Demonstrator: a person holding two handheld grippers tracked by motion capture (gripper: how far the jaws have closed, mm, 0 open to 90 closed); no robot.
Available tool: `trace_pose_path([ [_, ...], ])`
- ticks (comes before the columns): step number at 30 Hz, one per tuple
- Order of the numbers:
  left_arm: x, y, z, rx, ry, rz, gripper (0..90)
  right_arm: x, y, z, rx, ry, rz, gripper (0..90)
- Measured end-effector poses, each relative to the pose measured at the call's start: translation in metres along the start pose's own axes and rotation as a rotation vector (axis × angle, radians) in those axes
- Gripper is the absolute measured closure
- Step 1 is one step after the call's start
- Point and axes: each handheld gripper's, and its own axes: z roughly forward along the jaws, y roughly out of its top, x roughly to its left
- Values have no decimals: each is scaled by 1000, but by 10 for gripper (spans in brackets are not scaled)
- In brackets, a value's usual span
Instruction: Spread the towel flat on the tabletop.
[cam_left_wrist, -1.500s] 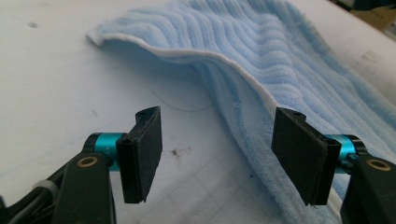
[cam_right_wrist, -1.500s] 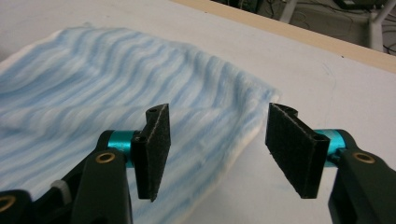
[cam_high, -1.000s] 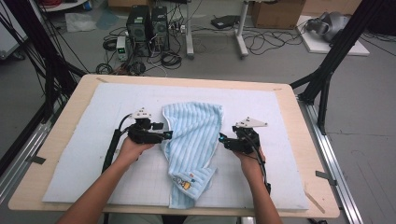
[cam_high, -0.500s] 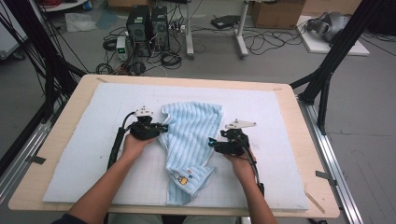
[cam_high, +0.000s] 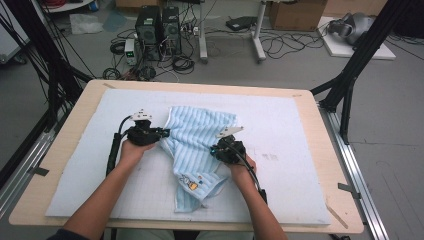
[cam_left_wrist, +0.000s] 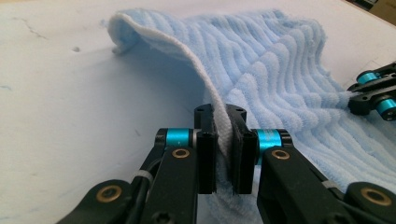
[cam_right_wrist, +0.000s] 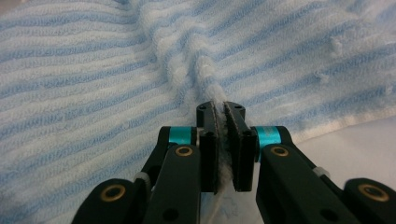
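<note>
The left gripper (cam_high: 161, 134) now pinches the left edge of the light-blue striped towel (cam_high: 197, 150), its jaws having just closed on the hem; a second ago they stood apart beside it. The right gripper (cam_high: 216, 150) has slid inward and just clamped a ridge of the right edge. A small cartoon patch (cam_high: 190, 183) sits near the right gripper; no lettering is readable. Beneath both lies a white mat (cam_high: 290, 165) on a wooden table (cam_high: 320, 125); computer towers (cam_high: 157, 25) and cables stand beyond.
</note>
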Motion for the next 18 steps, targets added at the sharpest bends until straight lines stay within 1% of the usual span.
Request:
trace_pose_path([
  [3,7,2,2,-38,19,-22,830,-5,9,8,-3,-35,-17,848],
  [4,10,3,4,-24,24,-25,830,-7,13,10,-2,-51,-21,848],
  [6,14,6,8,-29,30,-36,829,-10,21,14,-6,-78,-30,848],
  [7,15,8,10,-40,32,-42,830,-13,24,16,-6,-96,-32,847],
  [8,16,10,12,-47,32,-42,830,-17,28,18,-12,-116,-38,848],
  [9,16,11,14,-54,33,-44,830,-20,30,19,-12,-125,-38,847],
  [10,16,11,17,-69,39,-40,829,-24,32,20,-12,-141,-36,847],
  [12,15,12,24,-53,44,-42,829,-31,36,22,-20,-176,-30,847],
  [14,12,11,29,-61,47,-43,828,-38,40,25,-21,-212,-12,848],
  [15,10,11,31,-66,45,-49,818,-41,41,26,-23,-232,-14,848],
  [16,9,11,32,-66,55,-55,781,-44,42,27,-27,-248,-5,848],
  [17,9,11,33,-69,65,-69,695,-47,43,28,-26,-263,7,847],
  [18,10,11,32,-64,63,-81,619,-49,43,29,-21,-276,17,845],
])
